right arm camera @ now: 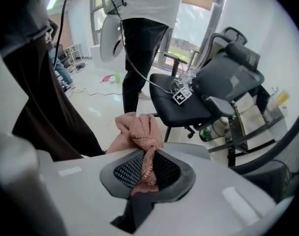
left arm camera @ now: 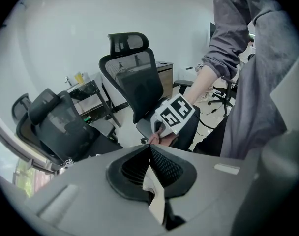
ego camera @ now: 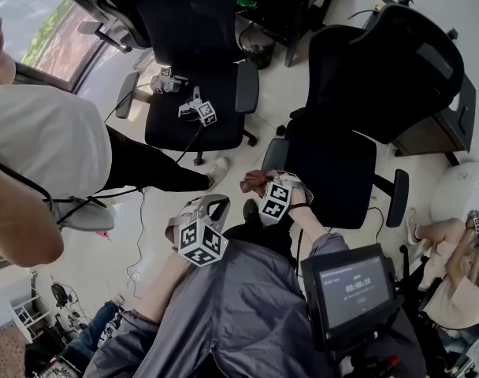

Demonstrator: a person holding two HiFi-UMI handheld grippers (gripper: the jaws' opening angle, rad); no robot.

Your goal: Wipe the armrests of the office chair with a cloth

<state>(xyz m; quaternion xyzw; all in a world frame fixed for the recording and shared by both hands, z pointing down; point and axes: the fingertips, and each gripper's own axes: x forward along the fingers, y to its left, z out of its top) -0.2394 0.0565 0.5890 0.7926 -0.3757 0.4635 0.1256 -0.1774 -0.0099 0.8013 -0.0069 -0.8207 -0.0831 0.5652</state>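
Note:
The black office chair [ego camera: 338, 168] stands just ahead of me, with a grey armrest [ego camera: 274, 153] on its near left side and a second armrest [ego camera: 398, 197] on its right. My right gripper [ego camera: 261, 186] is shut on a bunched pink cloth [ego camera: 252, 181] and hangs close to the near armrest; whether they touch I cannot tell. In the right gripper view the cloth [right arm camera: 138, 130] bulges out past the right gripper [right arm camera: 148, 154]. My left gripper [ego camera: 213, 205] hovers lower left, apart from the chair. Seen from its own camera, the left gripper [left arm camera: 150, 154] is shut, with a pale strip deep between the jaws.
A second black chair [ego camera: 196, 93] ahead left carries a spare gripper with a marker cube [ego camera: 206, 113] and a cable. A person in a white shirt [ego camera: 46, 140] stands at the left. Another person [ego camera: 452, 250] sits at the right. A small screen [ego camera: 354, 290] hangs at my chest.

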